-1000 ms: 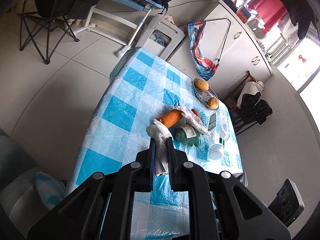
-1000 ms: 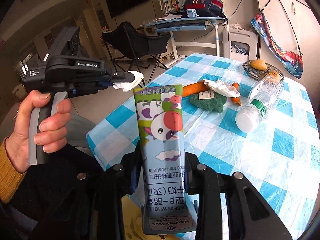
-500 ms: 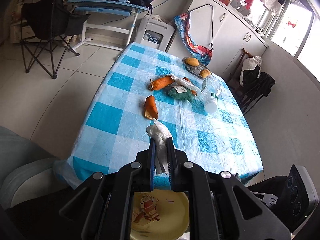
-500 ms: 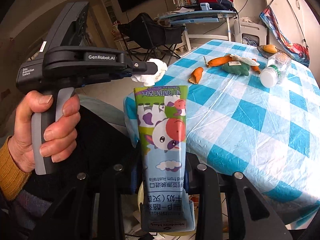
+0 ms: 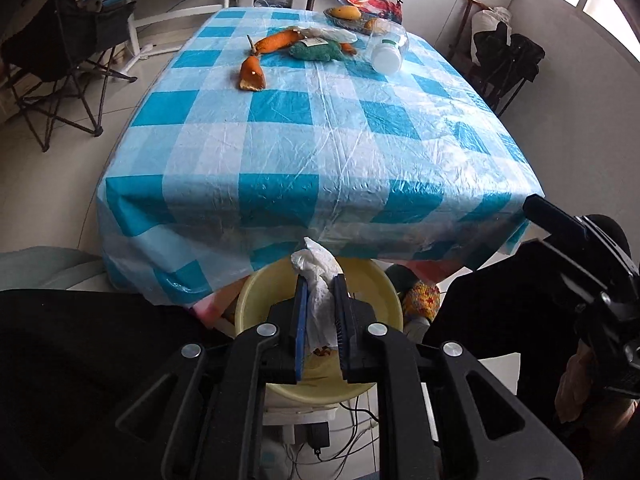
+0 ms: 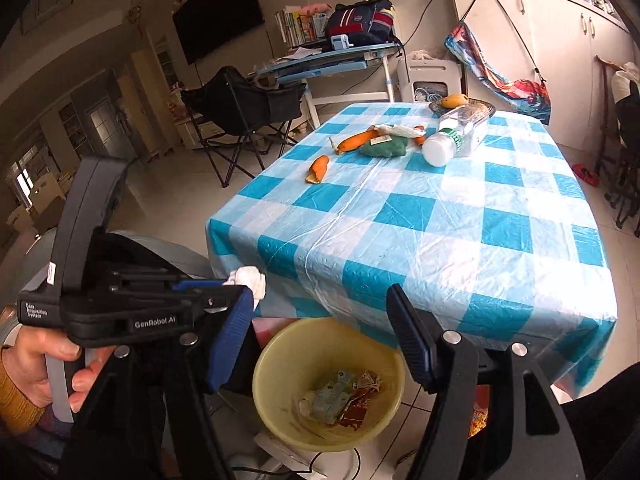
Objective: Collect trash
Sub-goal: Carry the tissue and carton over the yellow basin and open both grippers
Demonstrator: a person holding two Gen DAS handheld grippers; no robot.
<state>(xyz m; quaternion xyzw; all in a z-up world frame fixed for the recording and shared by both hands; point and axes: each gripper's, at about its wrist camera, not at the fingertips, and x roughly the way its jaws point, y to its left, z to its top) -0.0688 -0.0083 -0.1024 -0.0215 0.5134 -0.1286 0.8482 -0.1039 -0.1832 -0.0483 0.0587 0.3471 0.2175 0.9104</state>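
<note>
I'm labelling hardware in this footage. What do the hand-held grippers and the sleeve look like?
Each hand-held gripper, left and right, is matte black plastic with silver bolts and blue ribbed pads. The left one's body reads "GenRobot.AI", with a grey handle. A mustard knit sleeve shows.

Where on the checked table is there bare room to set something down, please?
The whole near half of the table is bare, up to its front edge. The far end is crowded: orange peel, green cloth, plastic bottle and fruit basket.
</note>
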